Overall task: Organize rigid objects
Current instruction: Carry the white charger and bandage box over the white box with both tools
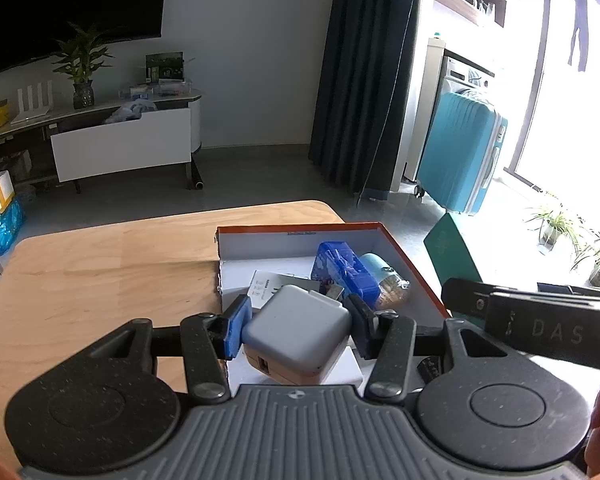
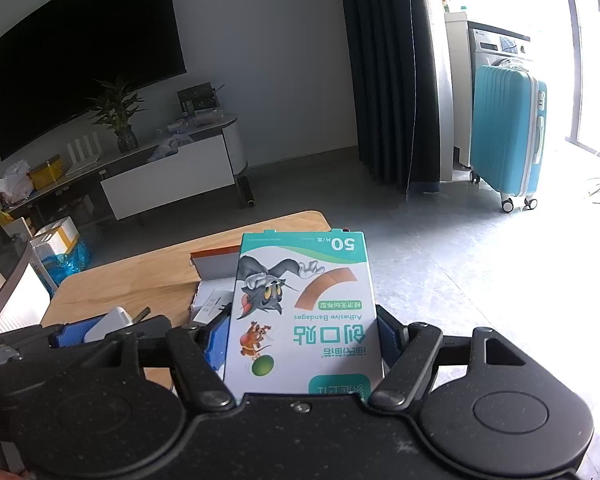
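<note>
At lower centre of each view, the left tool [image 1: 298, 326] clamps a grey charger [image 1: 296, 336] while the right tool [image 2: 302, 340] grips a bandage box [image 2: 304, 308].

A grey charger [image 1: 300, 330] is sitting at six o'clock of an orange-rimmed white box [image 1: 412, 268], a teal-and-white cartoon-printed bandage carton [image 2: 304, 312] showing at twelve o'clock of blue pads [image 2: 216, 344].

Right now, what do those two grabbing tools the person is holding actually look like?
Each hand-held gripper is speckled black plastic with two round discs and hinged link arms. The left hand-held gripper has blue pads and a ribbed grey top plate. The right hand-held gripper has blue pads too; its side reads "DAS".
</note>
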Tool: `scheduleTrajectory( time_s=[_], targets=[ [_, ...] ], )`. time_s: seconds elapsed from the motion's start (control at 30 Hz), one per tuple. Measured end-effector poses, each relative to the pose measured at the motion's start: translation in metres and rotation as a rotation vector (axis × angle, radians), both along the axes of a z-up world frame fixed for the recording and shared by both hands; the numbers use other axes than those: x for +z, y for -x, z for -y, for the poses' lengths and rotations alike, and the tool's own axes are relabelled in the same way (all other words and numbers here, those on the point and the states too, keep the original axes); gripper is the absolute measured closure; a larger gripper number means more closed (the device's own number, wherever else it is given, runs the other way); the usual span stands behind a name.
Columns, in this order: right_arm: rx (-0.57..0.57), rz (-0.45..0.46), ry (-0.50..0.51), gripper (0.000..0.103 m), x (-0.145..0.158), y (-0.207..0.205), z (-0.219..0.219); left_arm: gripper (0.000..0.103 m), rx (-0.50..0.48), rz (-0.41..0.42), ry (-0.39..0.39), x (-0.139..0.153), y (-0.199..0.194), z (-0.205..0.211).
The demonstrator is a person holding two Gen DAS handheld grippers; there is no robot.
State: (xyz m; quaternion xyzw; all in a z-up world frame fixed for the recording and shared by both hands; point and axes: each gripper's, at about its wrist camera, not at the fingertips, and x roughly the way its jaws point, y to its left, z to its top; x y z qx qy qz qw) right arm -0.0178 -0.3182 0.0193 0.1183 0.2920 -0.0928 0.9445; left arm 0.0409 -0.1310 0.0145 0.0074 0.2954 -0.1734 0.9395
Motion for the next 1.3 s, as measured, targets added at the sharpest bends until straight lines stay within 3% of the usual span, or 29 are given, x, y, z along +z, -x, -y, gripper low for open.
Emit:
scheduleTrajectory(
  time_s=[1.3],
  targets=[
    [0.006, -0.03, -0.005, 0.019, -0.01, -0.023, 0.013, 0.051, -0.02, -0.044, -0.009, -0.011, -0.023, 0.015]
  ],
)
